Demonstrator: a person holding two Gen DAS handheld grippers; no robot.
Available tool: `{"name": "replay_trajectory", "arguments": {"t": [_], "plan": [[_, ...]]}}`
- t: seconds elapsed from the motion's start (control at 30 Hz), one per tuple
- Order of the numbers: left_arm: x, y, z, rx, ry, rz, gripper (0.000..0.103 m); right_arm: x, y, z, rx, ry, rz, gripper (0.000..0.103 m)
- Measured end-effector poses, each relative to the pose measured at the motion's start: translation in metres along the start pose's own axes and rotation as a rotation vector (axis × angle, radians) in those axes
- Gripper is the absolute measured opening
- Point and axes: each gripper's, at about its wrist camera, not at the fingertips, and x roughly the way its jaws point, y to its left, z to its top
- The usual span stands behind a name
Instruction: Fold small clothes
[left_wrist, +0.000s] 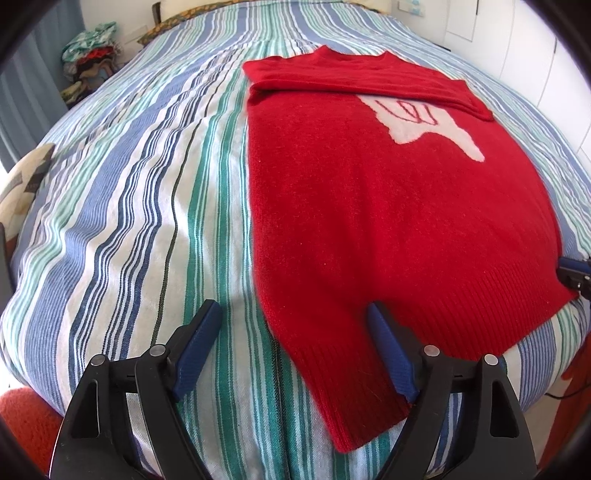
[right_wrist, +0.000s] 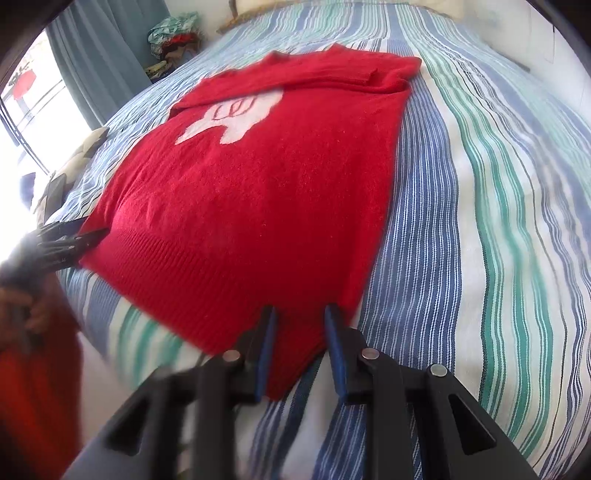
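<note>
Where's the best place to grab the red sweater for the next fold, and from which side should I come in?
Grip the red sweater by its ribbed hem, one near corner per gripper, coming from the near edge of the bed. The hem lies flat and closest, sleeves already folded across the top. The left gripper and right gripper already straddle those corners, probably ready to lift it towards the collar.

Bright daylight, heavy fisheye bend

Light pours in from the window (right_wrist: 33, 122), blown out white at the right wrist view's left edge; the striped bedspread (left_wrist: 122, 206) bows toward dark rounded corners, the red sweater (left_wrist: 388, 221) glows saturated, and the right gripper (right_wrist: 300, 314) smears with motion blur.
</note>
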Motion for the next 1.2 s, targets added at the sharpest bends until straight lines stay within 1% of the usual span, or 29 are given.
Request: {"name": "replay_trajectory", "arguments": {"t": [0.5,0.7,0.8,0.83,0.87,0.9,1.0,1.07,1.13,1.2], "plan": [[-0.002,0.003,0.0,-0.017,0.003,0.006,0.088,-0.003,0.004,-0.001,-0.011,-0.011,-0.021,0.028],[-0.005,0.004,-0.001,-0.019,0.001,0.007,0.088,-0.006,0.004,0.0,-0.009,-0.015,-0.019,0.028],[-0.01,0.005,-0.004,-0.011,0.003,0.009,0.089,-0.01,0.005,-0.003,-0.011,-0.017,-0.02,0.034],[-0.012,0.006,-0.006,-0.012,0.005,0.009,0.089,-0.011,0.005,-0.004,-0.01,-0.016,-0.021,0.039],[-0.014,0.007,-0.007,-0.014,0.007,0.007,0.089,-0.013,0.005,-0.006,-0.007,-0.013,-0.029,0.049],[-0.017,0.008,-0.008,-0.019,0.011,0.003,0.089,-0.015,0.005,-0.009,-0.001,-0.01,-0.032,0.051],[-0.032,0.016,-0.014,-0.049,0.012,-0.01,0.089,-0.025,0.001,-0.013,0.02,-0.02,-0.014,0.051],[-0.046,0.024,-0.017,-0.085,-0.029,0.003,0.088,-0.036,-0.001,-0.014,0.025,-0.056,-0.02,0.051],[-0.061,0.034,-0.017,-0.127,-0.102,0.03,0.088,-0.048,-0.002,-0.013,0.027,-0.11,-0.059,0.052],[-0.071,0.041,-0.013,-0.155,-0.175,0.042,0.088,-0.06,-0.004,-0.011,0.035,-0.164,-0.075,0.052]]}}
